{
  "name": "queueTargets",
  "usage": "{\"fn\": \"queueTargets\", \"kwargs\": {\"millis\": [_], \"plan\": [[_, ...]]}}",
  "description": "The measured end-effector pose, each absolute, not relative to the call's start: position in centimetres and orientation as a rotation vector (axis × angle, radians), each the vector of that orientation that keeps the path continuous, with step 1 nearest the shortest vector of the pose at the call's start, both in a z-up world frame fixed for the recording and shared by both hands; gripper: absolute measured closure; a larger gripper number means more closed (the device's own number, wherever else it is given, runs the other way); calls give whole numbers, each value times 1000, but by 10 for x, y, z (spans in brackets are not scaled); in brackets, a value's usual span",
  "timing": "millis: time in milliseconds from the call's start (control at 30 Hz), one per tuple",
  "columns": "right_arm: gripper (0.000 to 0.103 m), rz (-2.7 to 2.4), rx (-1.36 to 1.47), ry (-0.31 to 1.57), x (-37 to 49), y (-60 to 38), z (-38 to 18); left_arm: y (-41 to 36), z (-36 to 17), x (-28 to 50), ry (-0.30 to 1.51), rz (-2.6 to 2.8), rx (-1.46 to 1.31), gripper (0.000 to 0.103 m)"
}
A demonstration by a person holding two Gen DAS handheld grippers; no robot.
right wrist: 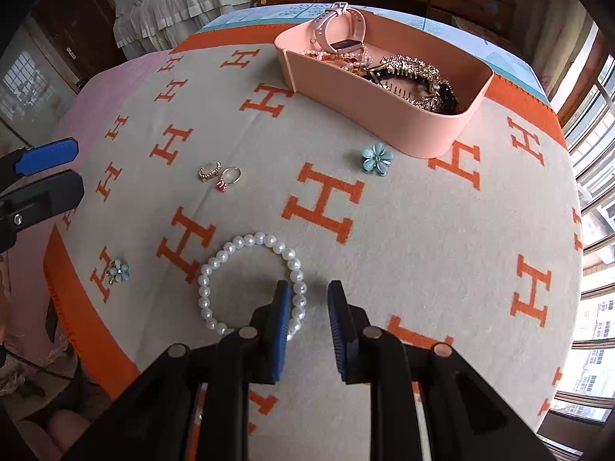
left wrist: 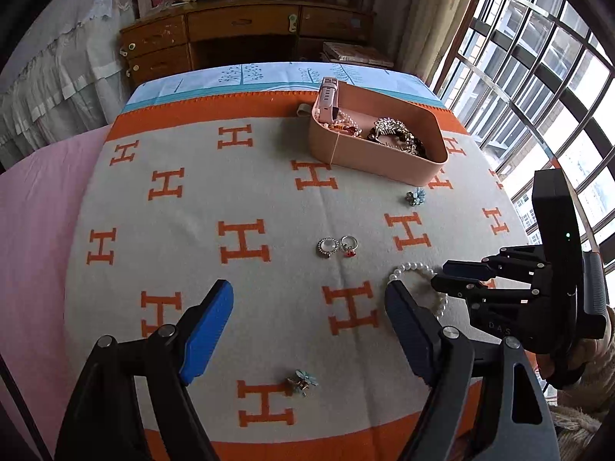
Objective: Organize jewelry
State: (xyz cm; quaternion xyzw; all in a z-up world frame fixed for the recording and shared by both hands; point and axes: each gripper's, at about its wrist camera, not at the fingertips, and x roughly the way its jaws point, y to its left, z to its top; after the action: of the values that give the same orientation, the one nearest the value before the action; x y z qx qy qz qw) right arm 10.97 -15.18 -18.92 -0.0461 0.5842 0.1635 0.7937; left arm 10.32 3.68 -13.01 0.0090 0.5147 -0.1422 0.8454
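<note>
A white pearl bracelet [right wrist: 250, 284] lies on the H-patterned blanket. My right gripper [right wrist: 307, 307] is open, its jaws straddling the bracelet's right side, one finger inside the loop. In the left wrist view the right gripper [left wrist: 442, 274] sits over the bracelet [left wrist: 413, 271]. My left gripper [left wrist: 307, 307] is open and empty above the blanket. Two rings [left wrist: 337, 246] [right wrist: 220, 175] lie mid-blanket. One blue flower clip [right wrist: 377, 158] [left wrist: 416, 196] lies near the pink box [left wrist: 384, 161] [right wrist: 384, 115], another [left wrist: 302, 382] [right wrist: 117, 270] near the front edge. The box holds a pink watch [right wrist: 338, 29], pearls and brooches.
The blanket [left wrist: 192, 199] covers a bed. A wooden desk [left wrist: 246, 34] stands beyond it, barred windows [left wrist: 538, 88] on the right, lace curtains on the left.
</note>
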Motion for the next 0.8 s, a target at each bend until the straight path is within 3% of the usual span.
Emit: {"fn": "queueTargets", "kwargs": {"millis": [200,433,500,800], "plan": [[73,351,-175,1214,104,-141,-191,46,-150,98,1130,-275,2,24],[74,349,-277,1137,92,-133,-193,45,-158,89,1138,-268,28,24],[94,347,-254,1137,90,-140,-192,46,-159,85,1137,-266,27,24],[95,195,26,1136,83,-219,-190,51,-160,72,1133,-262,23,24]]}}
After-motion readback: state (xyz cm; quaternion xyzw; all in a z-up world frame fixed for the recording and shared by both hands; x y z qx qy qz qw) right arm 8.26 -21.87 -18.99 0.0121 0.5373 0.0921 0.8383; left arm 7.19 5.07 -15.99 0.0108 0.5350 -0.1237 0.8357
